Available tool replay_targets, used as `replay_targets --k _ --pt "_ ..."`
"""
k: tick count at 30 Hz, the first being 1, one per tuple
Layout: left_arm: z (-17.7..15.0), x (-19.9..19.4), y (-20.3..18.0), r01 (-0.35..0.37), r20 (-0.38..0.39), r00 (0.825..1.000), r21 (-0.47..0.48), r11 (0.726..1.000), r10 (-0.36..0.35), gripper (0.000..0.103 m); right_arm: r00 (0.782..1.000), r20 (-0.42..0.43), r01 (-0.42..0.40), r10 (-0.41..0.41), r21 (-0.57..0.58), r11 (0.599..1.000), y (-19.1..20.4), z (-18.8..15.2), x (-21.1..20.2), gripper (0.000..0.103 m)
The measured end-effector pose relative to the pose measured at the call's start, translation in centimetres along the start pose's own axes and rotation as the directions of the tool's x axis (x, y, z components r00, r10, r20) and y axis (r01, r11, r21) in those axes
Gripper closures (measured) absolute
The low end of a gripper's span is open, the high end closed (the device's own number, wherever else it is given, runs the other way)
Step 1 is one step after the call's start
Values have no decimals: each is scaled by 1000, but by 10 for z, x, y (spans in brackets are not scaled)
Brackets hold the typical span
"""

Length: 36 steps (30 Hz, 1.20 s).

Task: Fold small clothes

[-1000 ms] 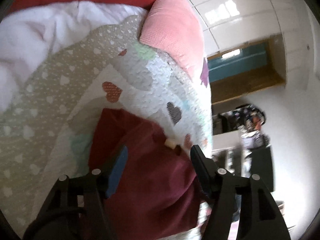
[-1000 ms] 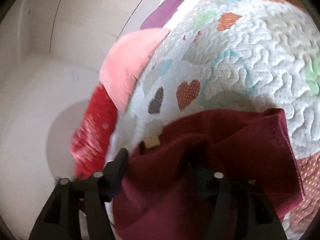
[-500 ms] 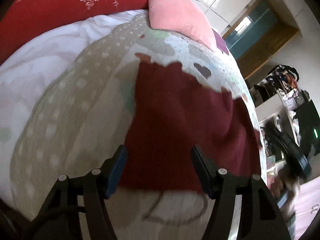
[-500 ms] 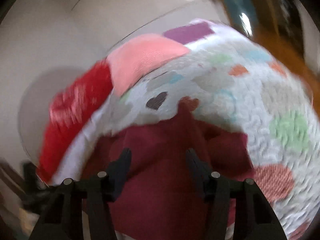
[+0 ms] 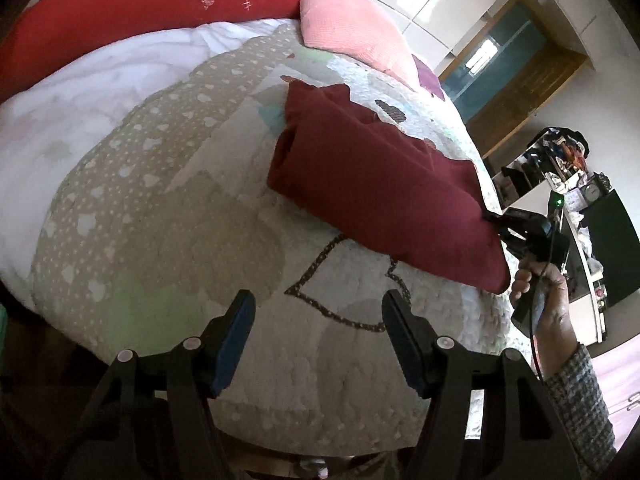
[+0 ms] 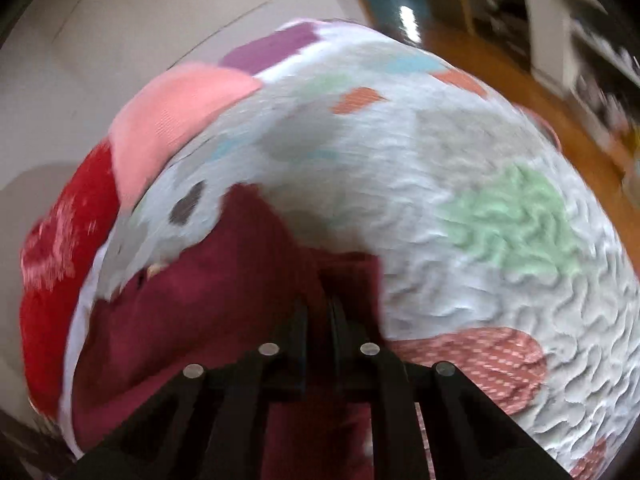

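A dark red garment (image 5: 380,176) lies partly folded on a heart-patterned quilt (image 5: 200,220), an open sleeve or leg end facing left. My left gripper (image 5: 318,304) hangs open over bare quilt, well short of the garment, with nothing between its fingers. My right gripper (image 5: 490,216), held by a hand (image 5: 548,292) at the bed's right edge, pinches the garment's right corner. In the blurred right wrist view its jaws are closing, almost together, with the dark red garment (image 6: 224,292) caught between them at the right gripper (image 6: 319,304).
A red pillow (image 5: 140,4) and a pink pillow (image 5: 352,28) lie at the head of the bed, with a white blanket (image 5: 80,92) on the left. Cluttered shelves (image 5: 560,160) and a wooden doorway stand beyond the bed's right edge.
My left gripper drew back from the garment, which now lies spread ahead of it. My right gripper's jaws went from wide apart to nearly together on the garment's corner.
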<state>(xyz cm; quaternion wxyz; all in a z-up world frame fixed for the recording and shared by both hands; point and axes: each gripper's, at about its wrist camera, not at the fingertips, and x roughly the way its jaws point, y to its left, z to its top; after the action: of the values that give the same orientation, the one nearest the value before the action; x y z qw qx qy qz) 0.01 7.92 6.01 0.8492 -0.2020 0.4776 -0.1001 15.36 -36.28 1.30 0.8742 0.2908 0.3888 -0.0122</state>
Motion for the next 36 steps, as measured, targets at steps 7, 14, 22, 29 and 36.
replay_targets --k 7,14,22,29,36 --pt "-17 -4 -10 -33 27 999 29 999 32 38 997 73 23 -21 -28 999 8 -17 -33 66" --pt "-40 -14 -22 -38 33 999 76 996 36 37 990 137 19 20 -276 961 55 -68 -75 64" --pt "-56 -54 -36 -117 175 981 169 979 87 30 990 -24 -140 138 -172 975 37 -176 -56 60" --pt "-63 -75 -54 -154 297 951 235 960 80 27 989 30 -139 148 -206 969 31 -203 -72 60" --pt "-81 -108 -87 -246 517 854 286 926 67 3 972 84 -203 220 -168 964 23 -213 -76 54"
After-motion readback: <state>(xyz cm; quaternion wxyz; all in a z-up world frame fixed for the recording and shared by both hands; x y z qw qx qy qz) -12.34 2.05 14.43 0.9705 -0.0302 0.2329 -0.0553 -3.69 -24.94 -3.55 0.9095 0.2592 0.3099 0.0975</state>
